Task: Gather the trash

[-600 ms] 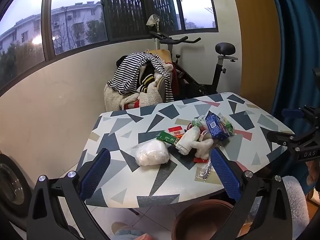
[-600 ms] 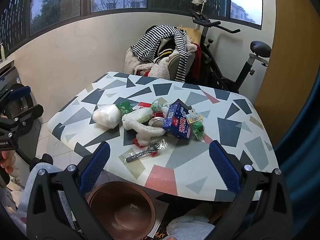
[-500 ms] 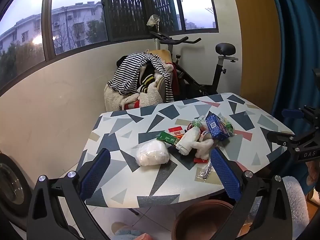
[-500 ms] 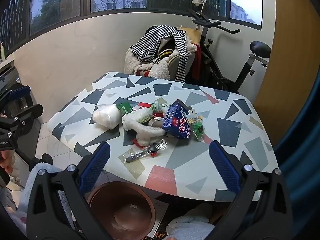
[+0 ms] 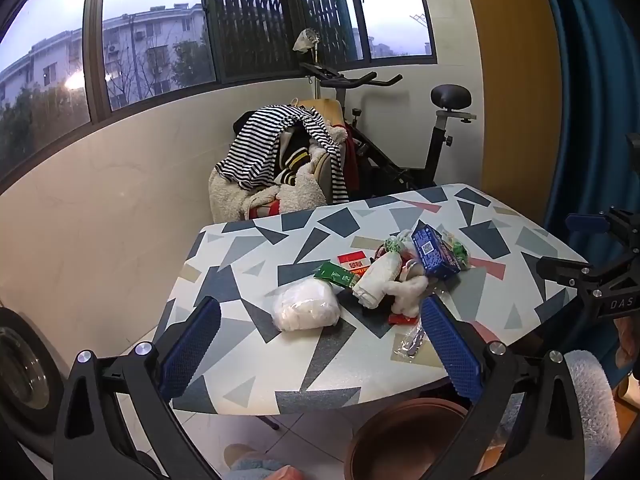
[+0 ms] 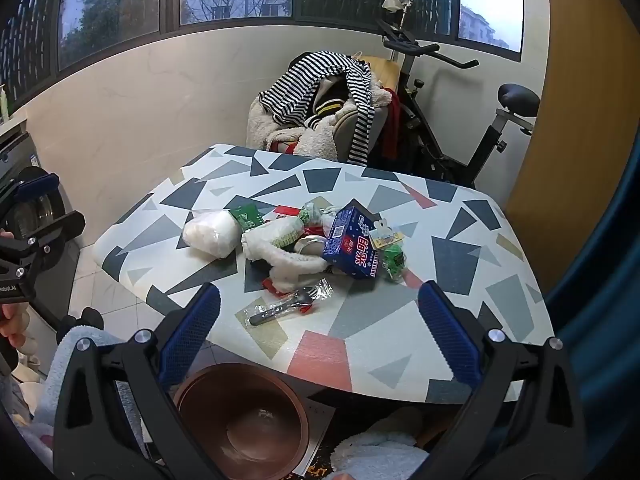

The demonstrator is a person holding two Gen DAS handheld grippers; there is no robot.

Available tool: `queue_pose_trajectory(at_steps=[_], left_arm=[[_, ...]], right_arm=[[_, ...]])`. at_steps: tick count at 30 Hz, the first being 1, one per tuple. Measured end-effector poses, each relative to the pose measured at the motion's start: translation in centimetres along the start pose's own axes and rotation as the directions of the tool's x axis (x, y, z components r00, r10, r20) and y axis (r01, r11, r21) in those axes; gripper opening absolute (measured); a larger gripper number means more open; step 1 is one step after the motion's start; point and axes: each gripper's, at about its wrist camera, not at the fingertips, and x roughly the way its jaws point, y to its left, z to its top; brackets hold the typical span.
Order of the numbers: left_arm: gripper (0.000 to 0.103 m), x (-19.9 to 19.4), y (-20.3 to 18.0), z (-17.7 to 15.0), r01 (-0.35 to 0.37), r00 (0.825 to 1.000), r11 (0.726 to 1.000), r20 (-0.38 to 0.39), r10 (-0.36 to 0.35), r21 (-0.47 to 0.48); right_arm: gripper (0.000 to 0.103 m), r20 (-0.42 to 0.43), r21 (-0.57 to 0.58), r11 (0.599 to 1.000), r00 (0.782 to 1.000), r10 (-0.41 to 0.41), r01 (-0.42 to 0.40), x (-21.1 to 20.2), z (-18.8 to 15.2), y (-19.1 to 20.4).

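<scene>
Two claws — left claw (image 5: 320,334), right claw (image 6: 319,324) — gaping, one blue carton (image 6: 352,249)

Trash pile (image 6: 304,244) on table (image 6: 460,280), bin (image 6: 244,420) below

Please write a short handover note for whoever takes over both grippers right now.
Left gripper: open, empty, short of the table.
Right gripper: open, empty, above the table's near edge.
Trash sits piled mid-table: white bag, blue carton, wrapped fork, green wrappers.
Brown bin stands on the floor below the near edge; it looks empty.
Done: nothing collected yet.
Left: move every piece into the bin.
</scene>
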Motion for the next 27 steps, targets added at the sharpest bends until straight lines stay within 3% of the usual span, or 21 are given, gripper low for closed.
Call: queue_pose_trajectory(at_steps=[27], left_arm=[[0.098, -0.02, -0.05, -0.01, 0.000, 1.000, 1.000, 0.000, 0.000, 0.005]], right_arm=[[0.097, 0.001, -0.001, 1.000, 1.000, 0.000, 0.000, -0.08, -0.12, -0.01]])
